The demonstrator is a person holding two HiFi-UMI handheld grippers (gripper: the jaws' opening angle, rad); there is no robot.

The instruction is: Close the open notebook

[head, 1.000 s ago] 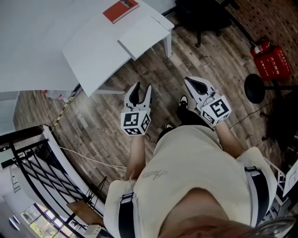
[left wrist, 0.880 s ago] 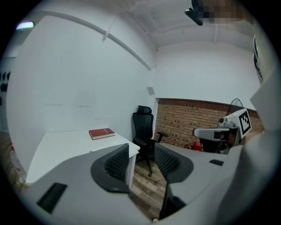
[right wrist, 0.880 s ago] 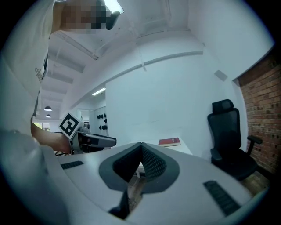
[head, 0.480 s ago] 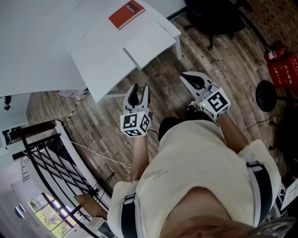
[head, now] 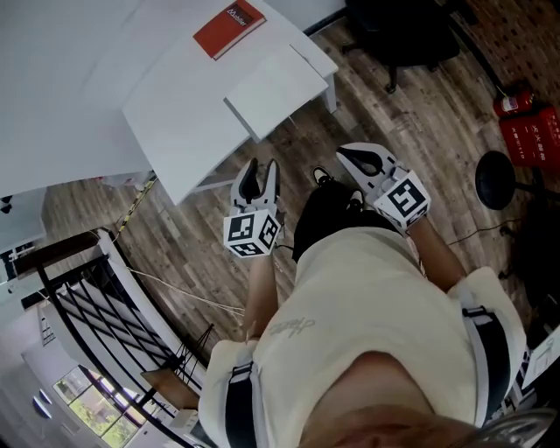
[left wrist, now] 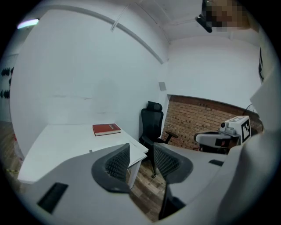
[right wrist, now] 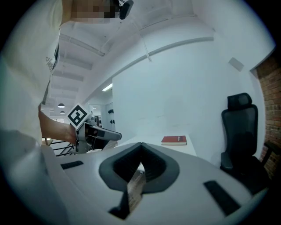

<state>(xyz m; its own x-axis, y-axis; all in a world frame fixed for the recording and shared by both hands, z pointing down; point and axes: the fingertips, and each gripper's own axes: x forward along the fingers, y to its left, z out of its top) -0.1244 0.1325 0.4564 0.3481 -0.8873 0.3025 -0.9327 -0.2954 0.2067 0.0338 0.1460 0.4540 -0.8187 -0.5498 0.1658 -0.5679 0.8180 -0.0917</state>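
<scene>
Left gripper (left wrist: 141,154) fingers: ribbed grey, just been closing, apart, empty.
Right gripper (right wrist: 141,147) fingers: tips pinched together.
Smooth white table (head: 175,114): flat red book (head: 229,26).

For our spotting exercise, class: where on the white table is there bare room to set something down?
Free: the broad stretch of the white rectangular table left of the open white notebook and below the red rectangular book in the head view. Crowded: the table's right corner, filled by the notebook.
</scene>
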